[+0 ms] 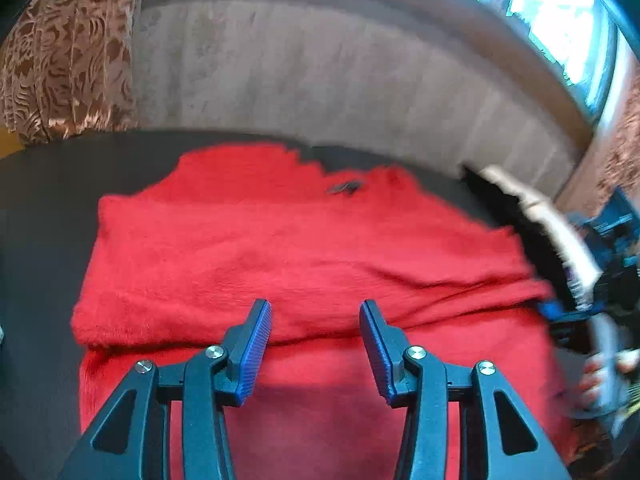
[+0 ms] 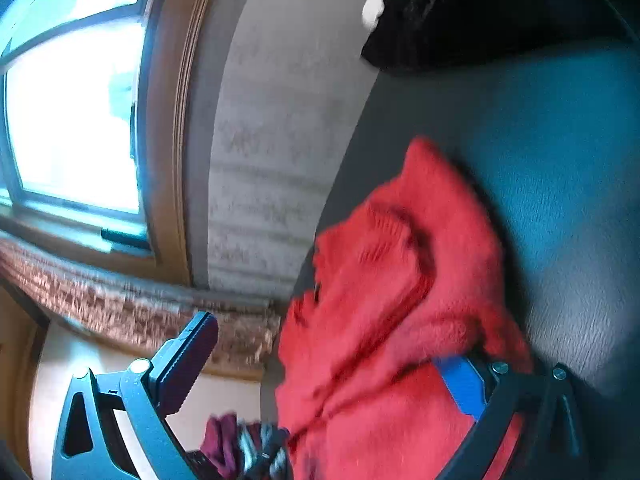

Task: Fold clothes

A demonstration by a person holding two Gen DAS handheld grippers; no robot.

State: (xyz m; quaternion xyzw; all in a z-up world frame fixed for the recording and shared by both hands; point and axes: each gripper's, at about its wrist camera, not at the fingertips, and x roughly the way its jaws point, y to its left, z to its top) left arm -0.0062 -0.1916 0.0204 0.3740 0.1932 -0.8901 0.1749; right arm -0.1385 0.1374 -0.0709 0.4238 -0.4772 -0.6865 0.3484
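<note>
Your left gripper (image 1: 315,346) hovers with jaws apart above the red sweater (image 1: 280,248). Your right gripper (image 2: 332,364) gapes wide, sweater draped between its jaws.

wall: grey, striped (image 1: 340,64) | window: bright daylight (image 2: 76,112) | curtain: brown patterned (image 1: 68,56) | table: dark (image 2: 560,160)

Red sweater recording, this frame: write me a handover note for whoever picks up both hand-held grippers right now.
Left hand-held gripper: open, nothing between its pads, hovering above the red sweater.
Right hand-held gripper: jaws wide apart, sweater cloth bunched between them; frame too blurred to tell whether it is gripped.
Sweater lies on the dark table, near part doubled over into a thick fold. A black-and-white garment sits at the sweater's right edge.
Done: one fold started.
Left: finish and flatten the sweater, then probably fold the other garment.
</note>
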